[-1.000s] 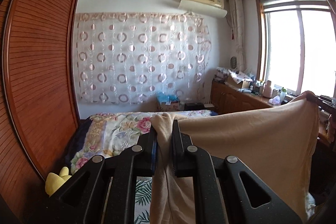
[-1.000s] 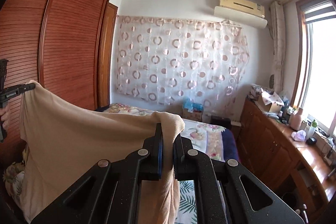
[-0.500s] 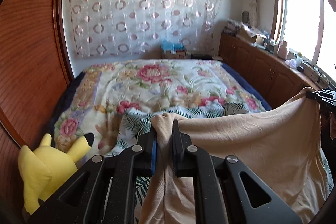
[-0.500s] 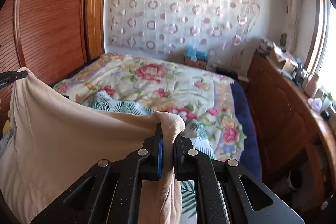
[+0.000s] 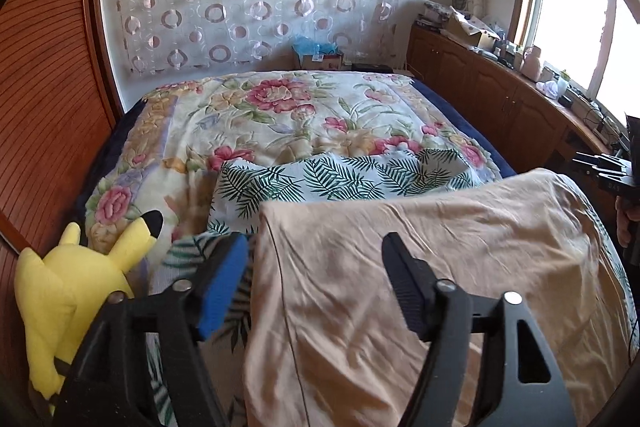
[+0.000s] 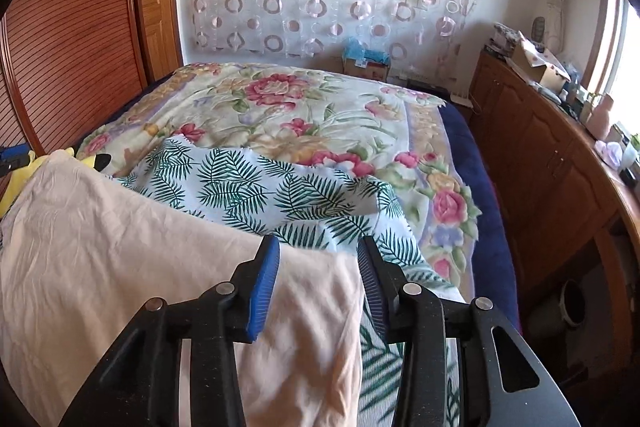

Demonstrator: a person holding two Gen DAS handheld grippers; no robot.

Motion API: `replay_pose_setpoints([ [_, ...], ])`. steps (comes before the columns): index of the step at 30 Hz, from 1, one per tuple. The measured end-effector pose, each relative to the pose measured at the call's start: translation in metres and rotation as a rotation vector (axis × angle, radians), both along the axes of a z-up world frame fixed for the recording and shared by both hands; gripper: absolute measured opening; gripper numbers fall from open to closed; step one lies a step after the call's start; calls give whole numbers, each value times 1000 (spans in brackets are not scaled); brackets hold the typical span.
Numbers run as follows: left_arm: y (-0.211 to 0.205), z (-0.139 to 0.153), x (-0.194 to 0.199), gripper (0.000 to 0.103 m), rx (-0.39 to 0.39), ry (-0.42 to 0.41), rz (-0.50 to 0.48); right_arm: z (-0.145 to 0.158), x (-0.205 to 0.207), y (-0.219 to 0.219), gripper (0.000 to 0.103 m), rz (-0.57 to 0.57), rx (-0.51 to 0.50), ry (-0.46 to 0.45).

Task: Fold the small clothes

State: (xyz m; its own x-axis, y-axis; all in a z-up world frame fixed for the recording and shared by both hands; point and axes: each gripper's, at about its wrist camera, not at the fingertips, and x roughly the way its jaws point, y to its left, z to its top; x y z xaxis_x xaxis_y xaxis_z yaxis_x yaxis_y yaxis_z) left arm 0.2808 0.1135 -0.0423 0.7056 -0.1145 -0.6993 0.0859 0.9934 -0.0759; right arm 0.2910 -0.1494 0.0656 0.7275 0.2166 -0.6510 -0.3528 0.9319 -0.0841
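A beige garment [image 5: 420, 247] lies spread flat on the near part of the bed, over a palm-leaf cloth [image 5: 320, 179]. My left gripper [image 5: 316, 241] hovers over the garment's left corner. Its jaws are opening wide and the pads are off the fabric. In the right wrist view the same garment [image 6: 120, 247] reaches to the left. My right gripper [image 6: 318, 241] stands over its right corner. These jaws are opening too, with the cloth's edge between them but not pinched. The palm-leaf cloth [image 6: 260, 183] shows beyond the garment.
A floral bedspread [image 5: 280, 107] covers the bed. A yellow plush toy [image 5: 72, 279] sits at the bed's left edge by the wooden wardrobe [image 5: 40, 87]. A low wooden cabinet [image 6: 540, 155] with clutter runs along the right under the window. A pot [image 6: 572, 303] stands on the floor.
Both grippers came down from holding the garment stretched in the air to just above the bed. Their jaws opened and let go, and the garment now lies flat.
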Motion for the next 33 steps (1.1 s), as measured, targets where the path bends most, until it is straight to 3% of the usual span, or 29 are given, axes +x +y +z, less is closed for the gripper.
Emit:
replay_pose_setpoints([
  [7, -14, -4, -64, 78, -8, -15, -6, -16, -84, -13, 43, 15, 61, 18],
  [14, -22, -12, -100, 78, 3, 5, 9, -29, -139, -28, 43, -6, 84, 68],
  [29, -15, -35, -124, 78, -31, 79, 45, -36, -147, -47, 44, 5, 156, 163],
  [33, -11, -38, -116, 78, -90, 100, 38, -40, -138, -49, 44, -2, 177, 176],
])
